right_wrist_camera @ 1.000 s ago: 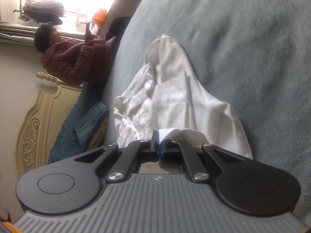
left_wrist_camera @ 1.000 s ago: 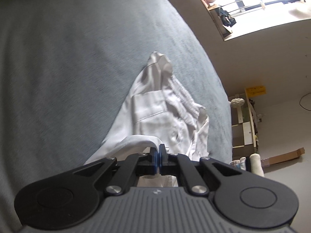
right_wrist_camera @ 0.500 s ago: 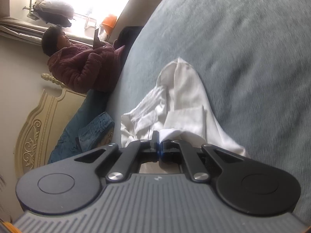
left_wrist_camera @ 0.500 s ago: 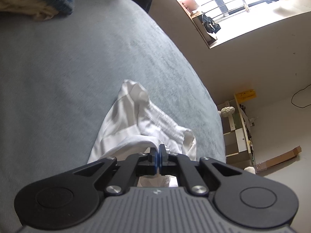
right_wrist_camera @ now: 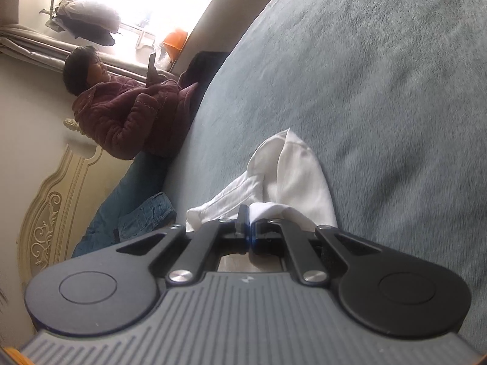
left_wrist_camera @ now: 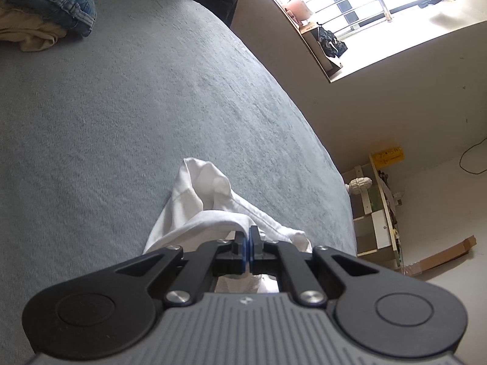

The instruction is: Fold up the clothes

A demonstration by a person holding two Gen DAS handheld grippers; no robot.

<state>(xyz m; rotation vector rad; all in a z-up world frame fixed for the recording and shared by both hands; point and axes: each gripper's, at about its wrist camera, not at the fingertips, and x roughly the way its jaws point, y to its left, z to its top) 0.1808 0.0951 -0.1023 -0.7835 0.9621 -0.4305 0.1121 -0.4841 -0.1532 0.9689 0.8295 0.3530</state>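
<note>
A white garment lies bunched on the grey-blue bed cover, trailing away from both grippers. My left gripper is shut on a fold of its near edge. In the right wrist view the same white garment stretches forward in a narrow heap, and my right gripper is shut on another part of its near edge. The cloth under both grippers is hidden by their bodies.
Folded blue jeans on a beige cloth lie at the far corner of the bed. A person in a dark red jacket sits at the bed's edge by a cream headboard. Shelves stand beyond the bed's right edge.
Both grippers have drawn back across the bed with the garment held. The cloth has been dragged along and now shows narrower and more gathered; more of the bed cover and room is in view.
</note>
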